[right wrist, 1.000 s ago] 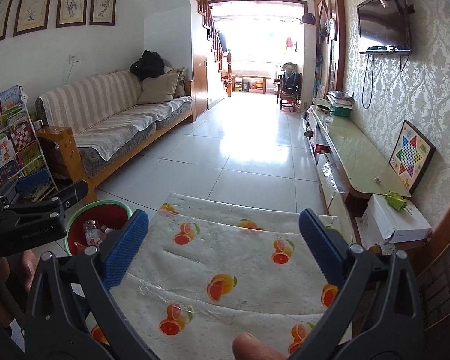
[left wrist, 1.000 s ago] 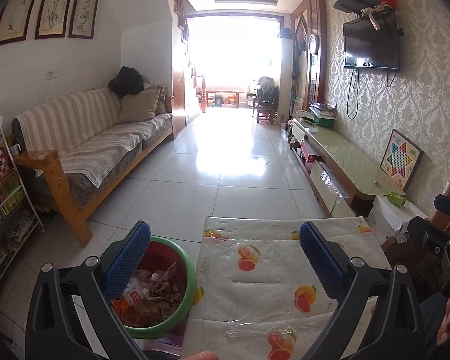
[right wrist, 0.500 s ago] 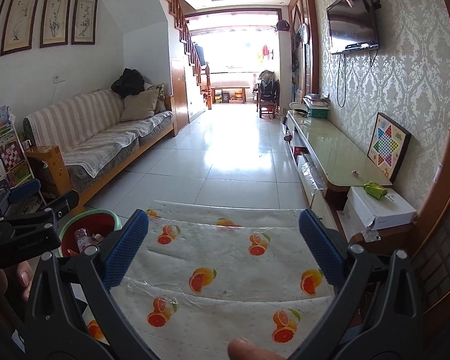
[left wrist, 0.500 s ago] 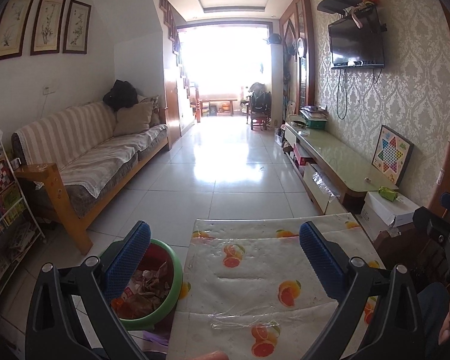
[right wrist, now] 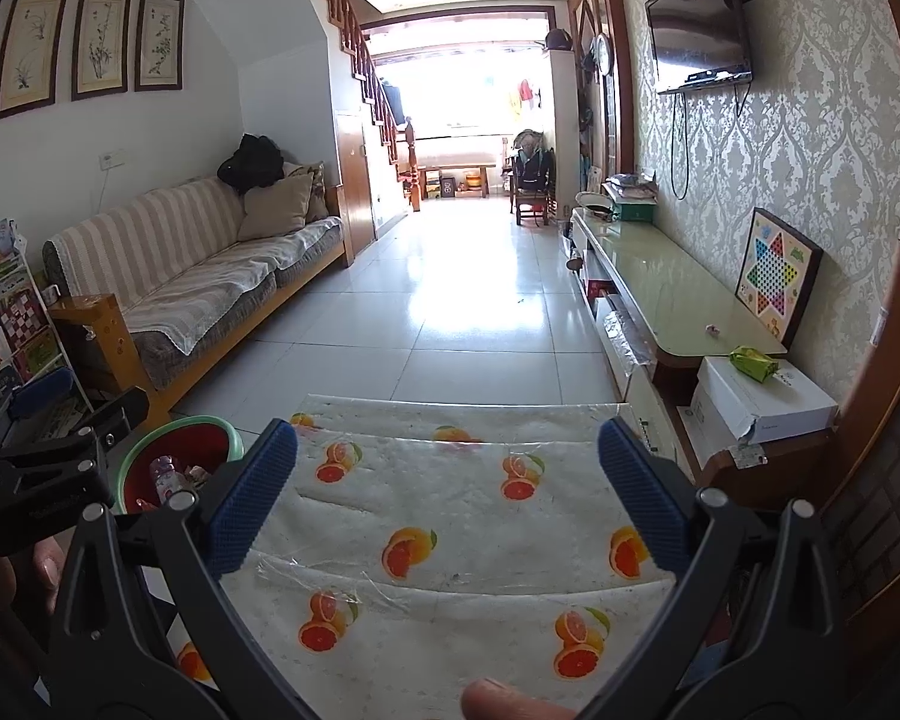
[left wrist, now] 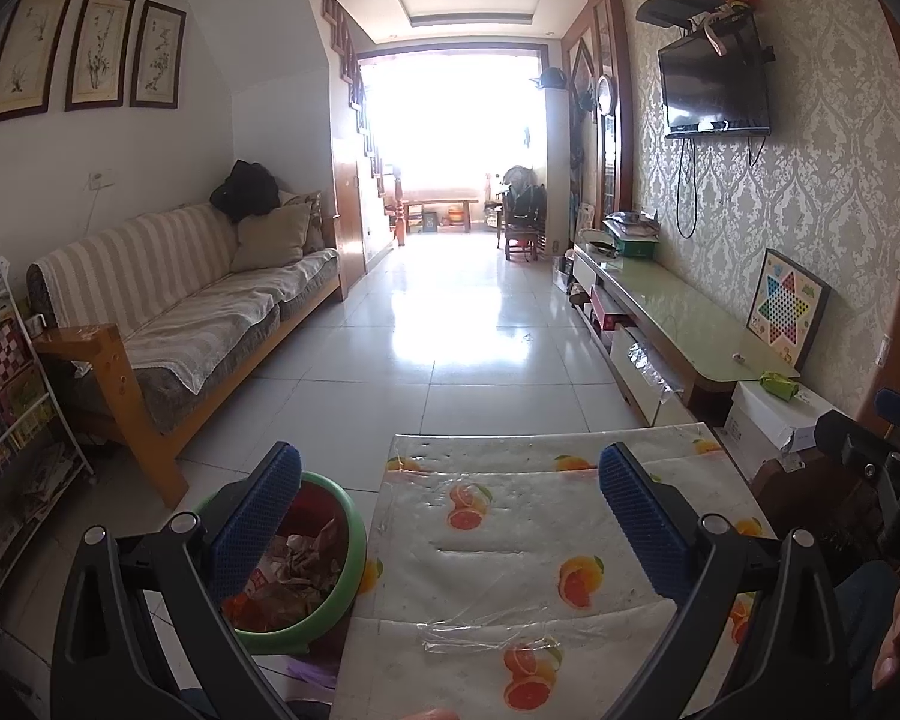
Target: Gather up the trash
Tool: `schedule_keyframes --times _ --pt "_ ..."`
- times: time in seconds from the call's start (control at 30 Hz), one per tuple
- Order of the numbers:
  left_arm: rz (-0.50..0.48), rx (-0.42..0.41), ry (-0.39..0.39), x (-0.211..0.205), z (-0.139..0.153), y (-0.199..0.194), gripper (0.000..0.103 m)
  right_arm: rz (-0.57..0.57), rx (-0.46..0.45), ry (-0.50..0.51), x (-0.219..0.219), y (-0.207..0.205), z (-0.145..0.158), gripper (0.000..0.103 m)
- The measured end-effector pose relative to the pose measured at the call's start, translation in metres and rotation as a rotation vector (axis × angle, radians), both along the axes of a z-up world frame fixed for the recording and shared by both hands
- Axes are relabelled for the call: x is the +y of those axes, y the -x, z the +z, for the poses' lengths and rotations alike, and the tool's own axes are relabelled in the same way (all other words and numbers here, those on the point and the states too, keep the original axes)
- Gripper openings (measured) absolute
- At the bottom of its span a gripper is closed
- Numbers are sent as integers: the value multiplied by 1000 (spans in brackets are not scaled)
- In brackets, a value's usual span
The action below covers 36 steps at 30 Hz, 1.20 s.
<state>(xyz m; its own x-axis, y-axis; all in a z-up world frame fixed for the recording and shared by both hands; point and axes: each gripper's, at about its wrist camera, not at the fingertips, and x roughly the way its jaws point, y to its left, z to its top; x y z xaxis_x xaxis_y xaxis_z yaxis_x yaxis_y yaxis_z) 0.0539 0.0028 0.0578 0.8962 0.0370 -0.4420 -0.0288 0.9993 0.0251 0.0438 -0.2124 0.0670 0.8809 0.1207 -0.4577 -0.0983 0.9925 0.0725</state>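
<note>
Over the last second I have lifted and levelled both views, so more of the room shows and the desk [left wrist: 510,552] under its orange-print cloth sits lower. No loose trash shows on it, so I judge the collecting nearly done. My left hand-held gripper [left wrist: 450,516] and right hand-held gripper [right wrist: 447,492] both gape wide, holding nothing. The trash lies in the green-rimmed bin [left wrist: 336,588] on the floor, just beside the desk's left edge. Beyond the far edge the tiled floor [left wrist: 468,348] is open.
</note>
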Motion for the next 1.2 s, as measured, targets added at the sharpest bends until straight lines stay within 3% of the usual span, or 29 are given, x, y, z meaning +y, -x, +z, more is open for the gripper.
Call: schedule_keyframes --times 1.2 --pt "19 5 25 -1 -5 0 95 20 9 36 16 -9 1 99"
